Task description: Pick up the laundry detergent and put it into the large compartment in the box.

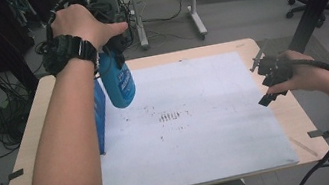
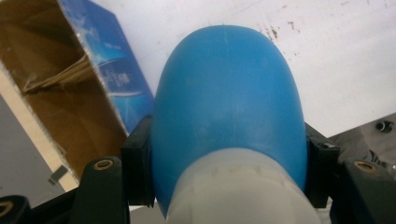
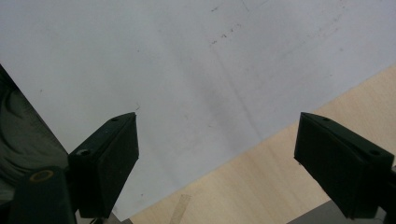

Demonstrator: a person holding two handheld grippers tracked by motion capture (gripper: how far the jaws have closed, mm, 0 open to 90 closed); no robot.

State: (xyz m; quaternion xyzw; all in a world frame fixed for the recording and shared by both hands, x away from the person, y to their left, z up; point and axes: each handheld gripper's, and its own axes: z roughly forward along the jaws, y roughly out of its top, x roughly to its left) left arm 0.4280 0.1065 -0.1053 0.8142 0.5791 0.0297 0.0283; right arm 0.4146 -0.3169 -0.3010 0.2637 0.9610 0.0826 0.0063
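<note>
Pale wooden table (image 1: 34,144) under 1 white sheet (image 1: 199,127), blue carton (image 1: 101,116) upright.

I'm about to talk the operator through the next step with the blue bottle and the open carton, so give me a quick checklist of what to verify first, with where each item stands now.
1. Left gripper clamped on the blue bottle: ok, both jaws press its sides.
2. Bottle clear of the table: ok, it hangs above the white sheet.
3. Open carton free to receive: ok, nothing seen in the visible part of its brown interior.
4. Bottle in line with the carton mouth: not ok, it hangs beside the box.
5. Right gripper free: ok, jaws wide apart, nothing between them.
6. Bottle cap tight: cannot tell.
</note>
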